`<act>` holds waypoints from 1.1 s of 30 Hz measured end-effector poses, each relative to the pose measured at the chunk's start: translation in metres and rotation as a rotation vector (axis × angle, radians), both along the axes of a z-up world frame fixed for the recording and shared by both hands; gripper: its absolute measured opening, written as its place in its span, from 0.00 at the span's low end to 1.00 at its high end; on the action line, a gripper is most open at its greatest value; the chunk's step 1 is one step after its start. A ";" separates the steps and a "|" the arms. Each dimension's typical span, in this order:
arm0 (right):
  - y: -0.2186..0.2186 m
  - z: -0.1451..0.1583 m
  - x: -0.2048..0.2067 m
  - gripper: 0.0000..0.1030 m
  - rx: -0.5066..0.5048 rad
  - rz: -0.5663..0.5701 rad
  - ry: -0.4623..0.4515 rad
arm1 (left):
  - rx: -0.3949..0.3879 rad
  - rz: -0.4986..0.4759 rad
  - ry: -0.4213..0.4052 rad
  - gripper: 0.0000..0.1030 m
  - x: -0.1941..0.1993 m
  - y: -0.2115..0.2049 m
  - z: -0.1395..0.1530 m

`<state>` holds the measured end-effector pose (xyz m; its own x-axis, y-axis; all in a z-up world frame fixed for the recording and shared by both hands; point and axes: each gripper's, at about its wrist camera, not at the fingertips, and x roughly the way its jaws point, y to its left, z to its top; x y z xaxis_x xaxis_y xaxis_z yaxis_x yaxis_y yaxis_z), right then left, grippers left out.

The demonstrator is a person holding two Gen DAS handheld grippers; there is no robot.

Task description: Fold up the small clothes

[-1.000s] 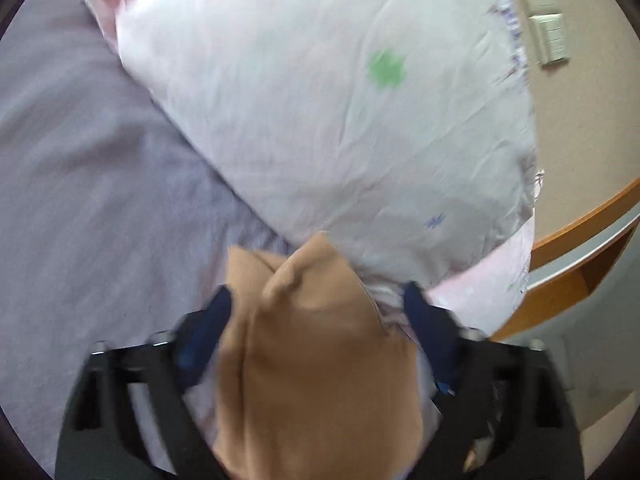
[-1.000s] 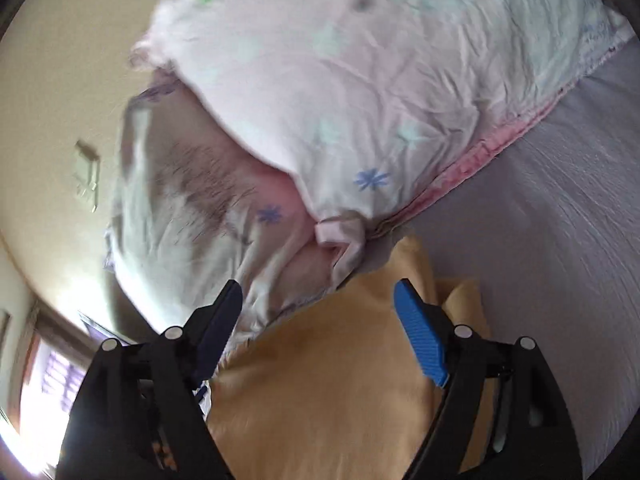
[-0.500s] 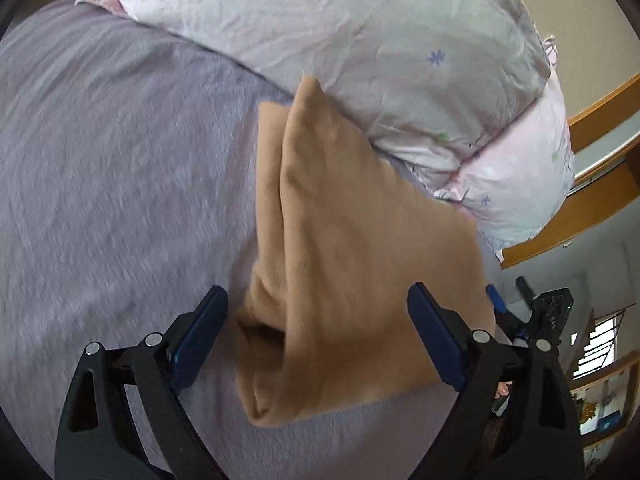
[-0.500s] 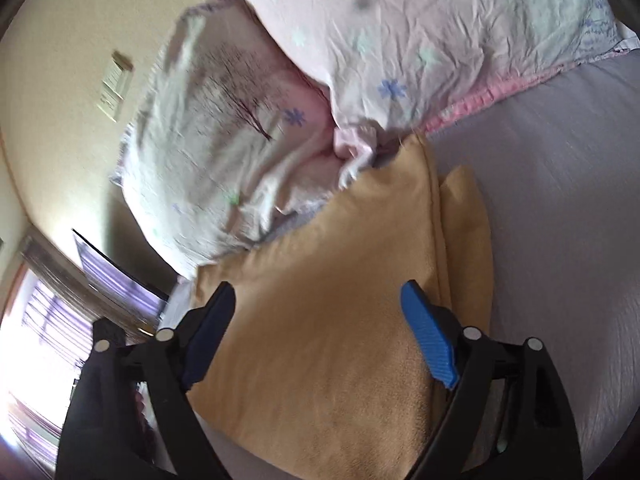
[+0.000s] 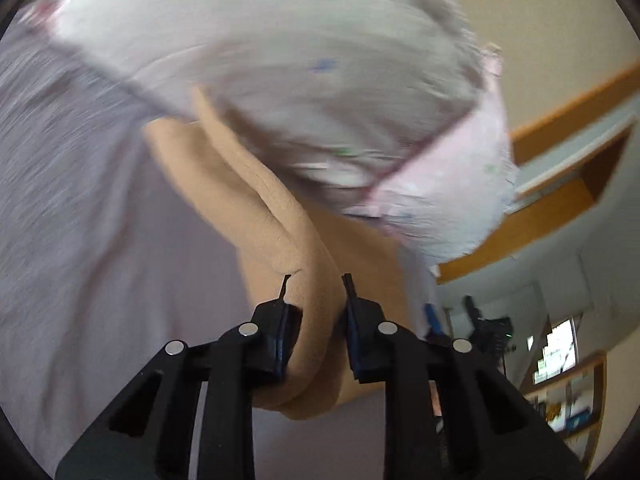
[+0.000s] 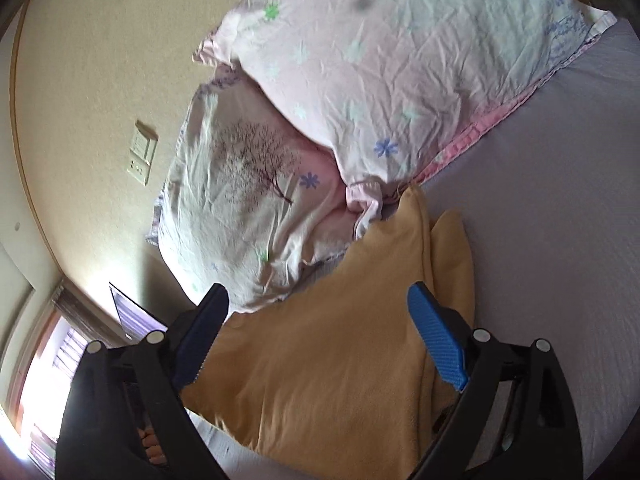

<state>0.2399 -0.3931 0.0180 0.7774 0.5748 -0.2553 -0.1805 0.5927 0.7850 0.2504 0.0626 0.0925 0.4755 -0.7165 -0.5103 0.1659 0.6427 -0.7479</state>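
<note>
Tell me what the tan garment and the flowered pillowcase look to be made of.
Tan garment: soft fleece or brushed knit, seemingly; matte, fuzzy nap, thick rounded fold in the left claw. Flowered pillowcase: thin woven cotton, probably; matte, sharply creased, printed.

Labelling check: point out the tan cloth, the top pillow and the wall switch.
tan cloth [image 6: 320, 368], right wrist view, flat upper layer.
top pillow [image 6: 400, 48], right wrist view, middle of its face.
wall switch [image 6: 142, 152], right wrist view, plate centre.

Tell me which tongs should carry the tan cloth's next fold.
Left. The left tongs are already shut on the tan cloth, pinching its rolled edge, while the right tongs hang open above it, gripping nothing.
</note>
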 end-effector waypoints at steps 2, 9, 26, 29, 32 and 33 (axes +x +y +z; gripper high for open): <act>-0.007 -0.001 -0.003 0.88 0.007 -0.036 0.002 | -0.009 -0.089 -0.063 0.22 0.006 -0.044 0.020; -0.028 -0.012 -0.011 0.88 -0.007 -0.141 0.048 | 0.143 -0.515 -0.016 0.23 0.000 -0.255 -0.011; 0.027 -0.050 0.013 0.74 -0.211 0.072 0.313 | 0.217 -0.230 0.146 0.81 0.029 -0.151 -0.061; 0.032 -0.055 0.013 0.44 -0.230 0.080 0.318 | 0.192 -0.236 0.123 0.80 0.034 -0.163 -0.056; 0.033 -0.056 0.009 0.28 -0.187 0.087 0.284 | 0.149 -0.259 0.122 0.49 0.035 -0.169 -0.062; 0.036 -0.052 0.007 0.26 -0.181 0.093 0.260 | 0.153 -0.271 0.106 0.43 0.032 -0.170 -0.059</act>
